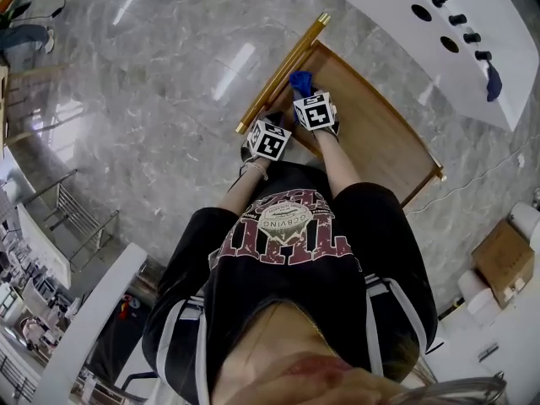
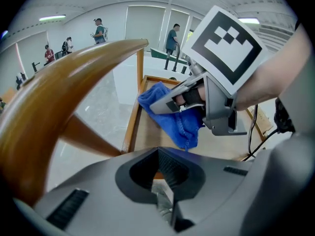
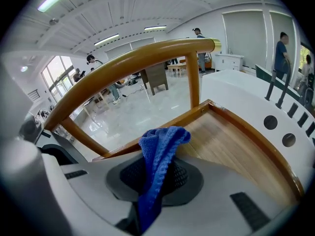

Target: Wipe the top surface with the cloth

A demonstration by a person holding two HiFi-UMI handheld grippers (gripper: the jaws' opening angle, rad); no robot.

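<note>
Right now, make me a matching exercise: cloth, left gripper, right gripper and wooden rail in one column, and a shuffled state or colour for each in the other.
1 cloth
2 left gripper
3 right gripper
4 wooden rail

A shut, holding nothing
B blue, bunched
C golden-brown, curved
D shut on the cloth

Pairs: 1-B, 2-A, 3-D, 4-C

Blue cloth [image 3: 160,146], brown wooden top surface [image 3: 231,141], golden rail [image 1: 283,72], grey marbled floor [image 1: 152,99]
</note>
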